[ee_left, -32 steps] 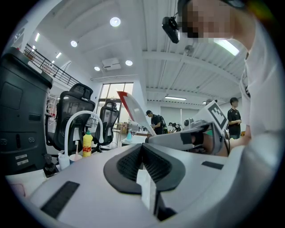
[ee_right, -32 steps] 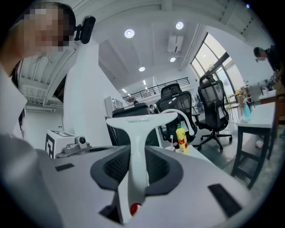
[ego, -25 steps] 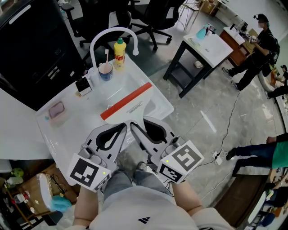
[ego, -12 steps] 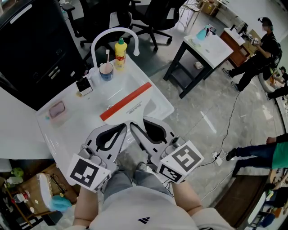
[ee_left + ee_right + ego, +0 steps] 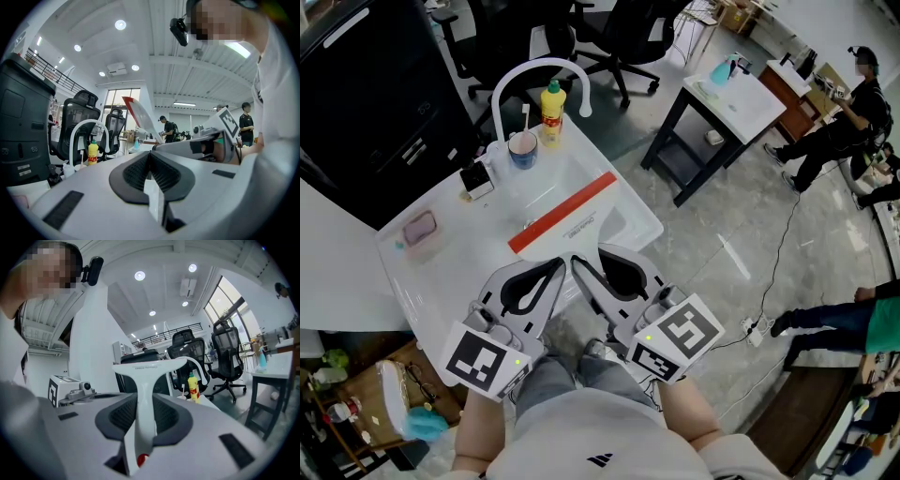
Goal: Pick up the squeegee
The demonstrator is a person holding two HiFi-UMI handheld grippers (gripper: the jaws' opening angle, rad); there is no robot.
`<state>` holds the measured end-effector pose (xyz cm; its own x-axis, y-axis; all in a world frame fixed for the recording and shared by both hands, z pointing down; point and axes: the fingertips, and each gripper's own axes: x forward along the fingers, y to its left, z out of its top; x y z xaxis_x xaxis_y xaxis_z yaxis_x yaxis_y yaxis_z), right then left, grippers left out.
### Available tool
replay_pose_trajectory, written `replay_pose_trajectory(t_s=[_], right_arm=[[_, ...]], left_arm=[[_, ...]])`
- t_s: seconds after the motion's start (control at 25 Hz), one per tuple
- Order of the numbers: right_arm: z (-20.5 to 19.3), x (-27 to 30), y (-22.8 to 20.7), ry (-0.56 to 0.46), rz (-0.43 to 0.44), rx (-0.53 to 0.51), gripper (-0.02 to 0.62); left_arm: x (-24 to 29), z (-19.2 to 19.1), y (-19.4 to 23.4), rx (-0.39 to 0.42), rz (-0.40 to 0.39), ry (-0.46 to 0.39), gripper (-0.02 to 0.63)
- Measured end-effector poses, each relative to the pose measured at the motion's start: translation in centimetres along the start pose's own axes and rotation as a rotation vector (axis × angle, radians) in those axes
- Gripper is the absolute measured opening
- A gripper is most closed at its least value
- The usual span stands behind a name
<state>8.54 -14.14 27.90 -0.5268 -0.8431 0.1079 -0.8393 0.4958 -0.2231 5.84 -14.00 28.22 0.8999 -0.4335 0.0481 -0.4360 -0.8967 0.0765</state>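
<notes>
The squeegee point(image 5: 563, 214) has a white handle and a long red blade, and hangs level over the white sink point(image 5: 639, 225). My right gripper point(image 5: 579, 263) is shut on its handle; in the right gripper view the white handle point(image 5: 145, 401) stands up between the dark pads point(image 5: 171, 414) with the crossbar on top. My left gripper point(image 5: 557, 266) sits just left of it, jaws shut with nothing held. In the left gripper view, the left gripper point(image 5: 150, 157) shows its pads meeting, and the squeegee point(image 5: 139, 114) slants up to the right.
A white arched faucet point(image 5: 534, 68), a yellow bottle point(image 5: 548, 107) and a cup point(image 5: 521, 147) stand behind the sink. A pink soap dish point(image 5: 419, 228) lies at the left. A black-legged table point(image 5: 733, 97) and office chairs point(image 5: 623, 37) stand beyond. A person point(image 5: 842, 105) stands far right.
</notes>
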Motion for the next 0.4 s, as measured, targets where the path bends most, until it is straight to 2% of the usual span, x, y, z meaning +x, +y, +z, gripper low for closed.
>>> replay_pose_trajectory(t_s=[0.4], right_arm=[[-0.15,-0.07,0.20,0.002,0.001,-0.005,0.094]], left_arm=[[-0.13,-0.06,-0.29,0.002,-0.004,-0.005,0.014]])
